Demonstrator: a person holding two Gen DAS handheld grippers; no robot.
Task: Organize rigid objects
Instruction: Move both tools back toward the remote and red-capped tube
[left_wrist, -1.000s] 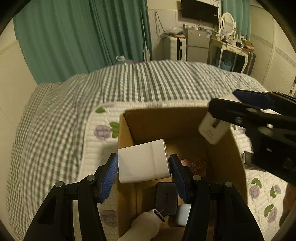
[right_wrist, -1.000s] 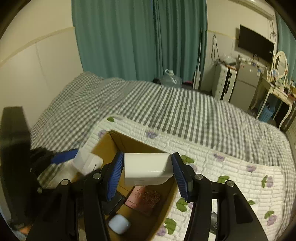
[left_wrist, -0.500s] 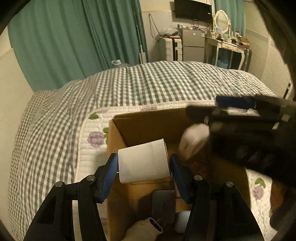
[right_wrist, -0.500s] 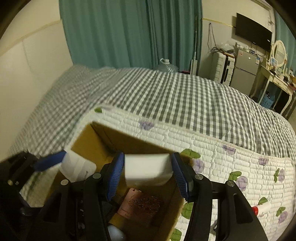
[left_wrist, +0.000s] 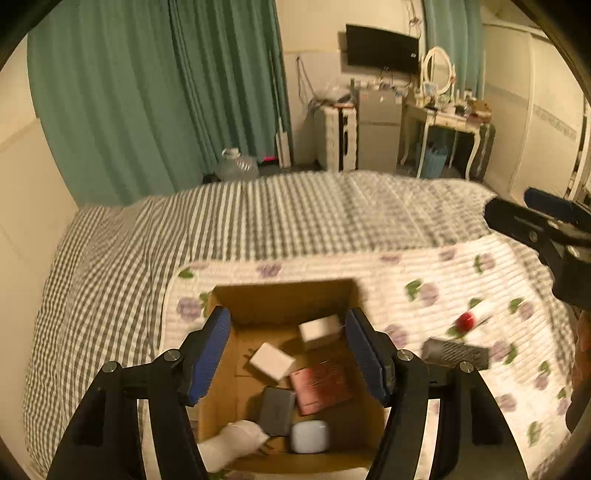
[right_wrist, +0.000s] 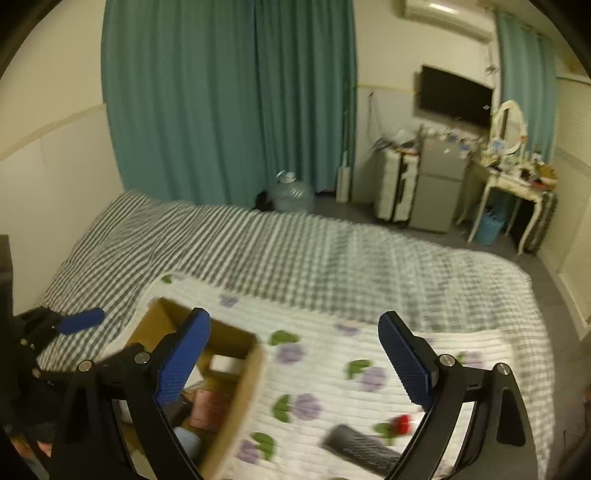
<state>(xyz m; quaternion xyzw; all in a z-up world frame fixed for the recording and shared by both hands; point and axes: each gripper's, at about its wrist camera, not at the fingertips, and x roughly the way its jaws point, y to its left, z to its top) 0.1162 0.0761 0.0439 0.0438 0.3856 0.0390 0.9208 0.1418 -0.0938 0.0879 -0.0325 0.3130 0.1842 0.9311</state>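
Our left gripper (left_wrist: 288, 354) hangs wide open and empty over the cardboard box (left_wrist: 280, 295), two white boxes (left_wrist: 271, 360) inside. Our right gripper (right_wrist: 295, 362), equally spread and empty, faces the dark remote (right_wrist: 364, 452) at five o'clock; reaching blurred, we might nudge it off the quilt (right_wrist: 332, 369).

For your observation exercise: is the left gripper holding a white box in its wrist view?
No, the left gripper is open and empty above the cardboard box.

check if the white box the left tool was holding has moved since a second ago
Yes. It has left the open left tool and now lies inside the cardboard box, on its floor as the white box.
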